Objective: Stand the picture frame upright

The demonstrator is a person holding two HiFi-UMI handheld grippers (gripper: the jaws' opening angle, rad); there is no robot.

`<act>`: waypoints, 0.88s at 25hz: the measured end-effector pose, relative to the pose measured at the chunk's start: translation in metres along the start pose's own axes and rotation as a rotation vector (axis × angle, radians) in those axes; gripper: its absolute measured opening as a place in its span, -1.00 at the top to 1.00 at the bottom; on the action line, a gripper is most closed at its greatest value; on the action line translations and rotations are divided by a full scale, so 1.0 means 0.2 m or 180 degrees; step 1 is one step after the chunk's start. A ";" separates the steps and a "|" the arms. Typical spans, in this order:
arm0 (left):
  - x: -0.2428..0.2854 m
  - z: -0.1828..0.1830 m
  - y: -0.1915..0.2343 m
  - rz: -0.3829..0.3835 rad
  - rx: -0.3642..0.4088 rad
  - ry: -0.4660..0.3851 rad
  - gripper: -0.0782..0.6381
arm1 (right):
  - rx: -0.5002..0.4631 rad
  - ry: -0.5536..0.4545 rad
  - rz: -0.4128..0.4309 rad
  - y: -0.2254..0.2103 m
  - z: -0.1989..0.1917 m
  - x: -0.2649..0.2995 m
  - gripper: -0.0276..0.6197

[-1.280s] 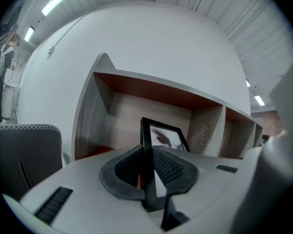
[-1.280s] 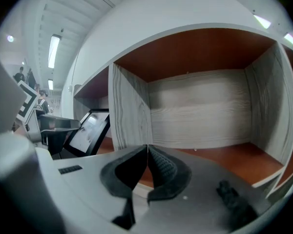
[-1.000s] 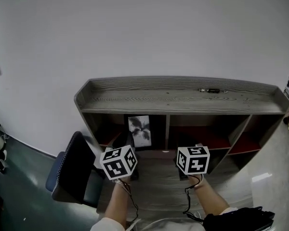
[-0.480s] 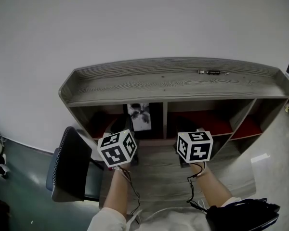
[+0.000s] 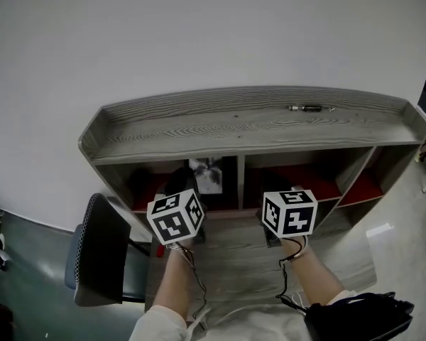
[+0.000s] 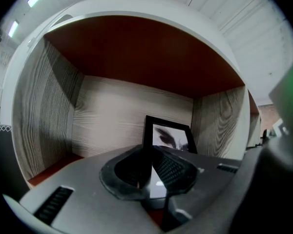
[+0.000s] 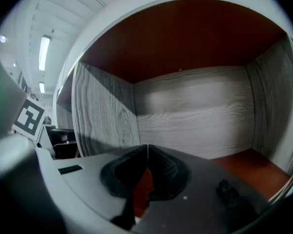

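A low grey wood-grain shelf unit [image 5: 199, 130] with red compartment floors stands against a plain pale wall, and a black rectangular picture frame [image 5: 208, 175] holding a grey flower-like print stands upright in its left compartment, towards the back and near the right-hand divider. In the left gripper view the left gripper [image 6: 150, 149] reaches into that compartment. The frame's left edge runs down into the narrow slit between the jaws, which appear clamped on it. The right gripper [image 7: 147, 146] points into the middle compartment with its jaws pressed together and nothing between them, only red floor and grey back wall beyond. A small dark slender object [image 5: 309, 108] lies on the shelf's top, well to the right. A dark padded chair [image 5: 96, 251] stands to the left of the shelf.
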State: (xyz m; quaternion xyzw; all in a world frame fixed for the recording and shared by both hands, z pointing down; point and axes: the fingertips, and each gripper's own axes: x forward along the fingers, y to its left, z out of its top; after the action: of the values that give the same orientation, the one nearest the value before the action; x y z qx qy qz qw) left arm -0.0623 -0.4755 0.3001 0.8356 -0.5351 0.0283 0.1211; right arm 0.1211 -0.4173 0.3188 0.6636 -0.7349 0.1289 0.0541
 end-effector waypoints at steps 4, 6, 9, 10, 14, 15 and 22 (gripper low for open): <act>0.02 -0.01 0.00 0.0032 0.0008 0.0038 0.58 | -0.0032 0.0014 0.0008 0.01 0.01 0.00 0.82; 0.03 -0.02 0.00 0.0039 -0.0038 0.0034 0.58 | -0.0043 0.0017 0.0004 0.01 0.02 0.00 0.82; 0.05 -0.02 -0.01 0.0043 -0.0082 0.0015 0.58 | -0.0048 0.0019 -0.0006 0.00 0.03 0.00 0.82; 0.05 -0.01 -0.02 0.0045 -0.0088 0.0007 0.58 | -0.0050 0.0020 -0.0010 -0.01 0.03 0.00 0.82; 0.07 0.00 -0.03 0.0052 -0.0110 -0.0020 0.58 | -0.0063 0.0034 -0.0016 -0.01 0.03 0.01 0.82; 0.08 0.00 -0.03 0.0055 -0.0101 -0.0024 0.58 | -0.0063 0.0041 -0.0015 -0.01 0.03 0.01 0.82; 0.08 0.00 -0.04 0.0008 -0.0067 -0.0021 0.57 | -0.0037 0.0083 -0.0020 -0.01 0.01 0.01 0.82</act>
State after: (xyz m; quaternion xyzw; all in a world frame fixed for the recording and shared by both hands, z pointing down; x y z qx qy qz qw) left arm -0.0479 -0.4866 0.3009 0.8337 -0.5367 0.0201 0.1281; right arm 0.1238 -0.4205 0.3179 0.6638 -0.7328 0.1331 0.0680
